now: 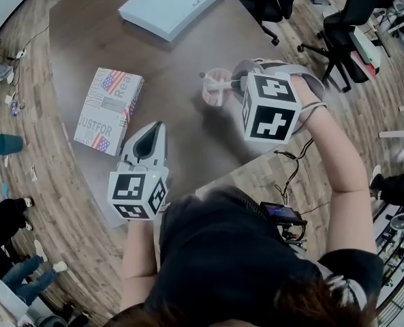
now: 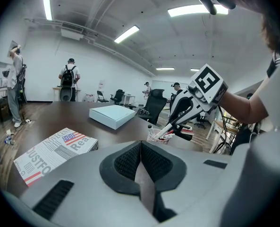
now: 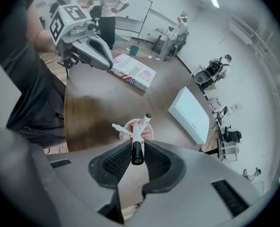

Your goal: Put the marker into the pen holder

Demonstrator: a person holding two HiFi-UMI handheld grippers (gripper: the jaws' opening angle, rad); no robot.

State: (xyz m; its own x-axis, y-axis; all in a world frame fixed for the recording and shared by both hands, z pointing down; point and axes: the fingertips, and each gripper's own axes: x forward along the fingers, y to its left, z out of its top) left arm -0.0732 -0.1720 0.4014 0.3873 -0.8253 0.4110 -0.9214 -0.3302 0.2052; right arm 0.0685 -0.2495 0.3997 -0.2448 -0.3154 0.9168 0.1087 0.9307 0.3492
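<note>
A pinkish clear pen holder point(image 1: 214, 95) stands on the dark table with markers sticking out of it. My right gripper point(image 1: 238, 80) points steeply down right over it. A white marker with a black cap point(image 3: 137, 151) stands between its pads, lower end inside the holder point(image 3: 149, 128). The jaws are slightly apart, with a thin gap showing beside the cap. The left gripper view shows the same marker point(image 2: 170, 126) slanting from the right gripper point(image 2: 180, 117) into the holder point(image 2: 157, 137). My left gripper point(image 1: 154, 129) rests near the table's front edge, shut and empty point(image 2: 140, 148).
A box printed with a flag and newsprint point(image 1: 108, 110) lies at the table's left. A flat light-blue box point(image 1: 171, 2) lies at the far side. Office chairs point(image 1: 338, 26) stand beyond the table's right edge. People stand farther off in the room.
</note>
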